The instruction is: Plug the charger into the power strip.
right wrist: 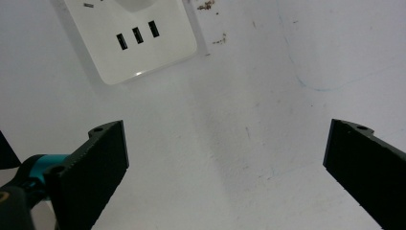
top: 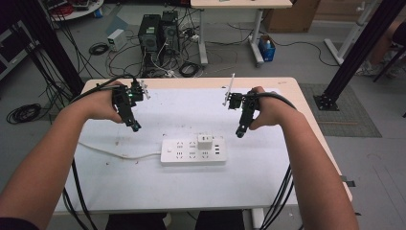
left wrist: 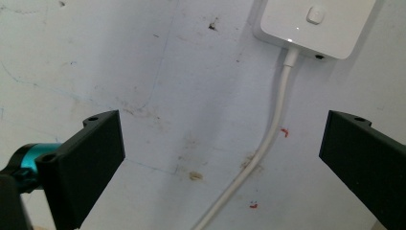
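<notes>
A white power strip [top: 191,151] lies in the middle of the white table, with a white adapter [top: 205,141] plugged into its top row. Its white cord [top: 117,153] runs off to the left. My left gripper [top: 135,127] hovers left of the strip, jaws wide apart and empty; its own view has the strip's switch end [left wrist: 316,24] and the cord [left wrist: 268,139] below it. My right gripper [top: 239,132] hangs open just right of the strip, and the strip's USB end [right wrist: 136,36] sits at the upper left of its view.
The table [top: 191,187] has a pale wooden rim and a stained white top. Behind it on the floor stand computer towers [top: 158,31], tangled cables and a second desk. Black frame posts rise at both sides.
</notes>
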Tool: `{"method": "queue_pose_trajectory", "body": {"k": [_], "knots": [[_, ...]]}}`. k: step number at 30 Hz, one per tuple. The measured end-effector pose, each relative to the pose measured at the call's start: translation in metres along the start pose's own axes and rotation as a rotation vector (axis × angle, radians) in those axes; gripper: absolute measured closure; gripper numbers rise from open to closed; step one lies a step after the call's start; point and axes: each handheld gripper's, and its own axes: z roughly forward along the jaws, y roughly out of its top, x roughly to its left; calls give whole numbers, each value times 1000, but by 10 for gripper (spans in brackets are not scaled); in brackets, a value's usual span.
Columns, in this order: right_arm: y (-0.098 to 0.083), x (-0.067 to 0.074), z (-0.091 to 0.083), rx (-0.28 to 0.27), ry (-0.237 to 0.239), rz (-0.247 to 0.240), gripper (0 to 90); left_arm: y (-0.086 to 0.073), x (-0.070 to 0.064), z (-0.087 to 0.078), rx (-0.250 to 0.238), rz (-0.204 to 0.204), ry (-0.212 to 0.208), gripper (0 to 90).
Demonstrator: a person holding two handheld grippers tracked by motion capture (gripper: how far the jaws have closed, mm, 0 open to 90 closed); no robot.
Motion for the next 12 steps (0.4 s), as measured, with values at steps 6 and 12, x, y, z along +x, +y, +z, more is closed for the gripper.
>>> {"method": "queue_pose_trajectory", "body": {"k": [6,12], "knots": [[1,-2,1,-4,4,-4,10,-1,1,1,5,0,-4,17],[3,0,0,-4,3,1,9,-1,0,3,9,-7,-6,17]]}}
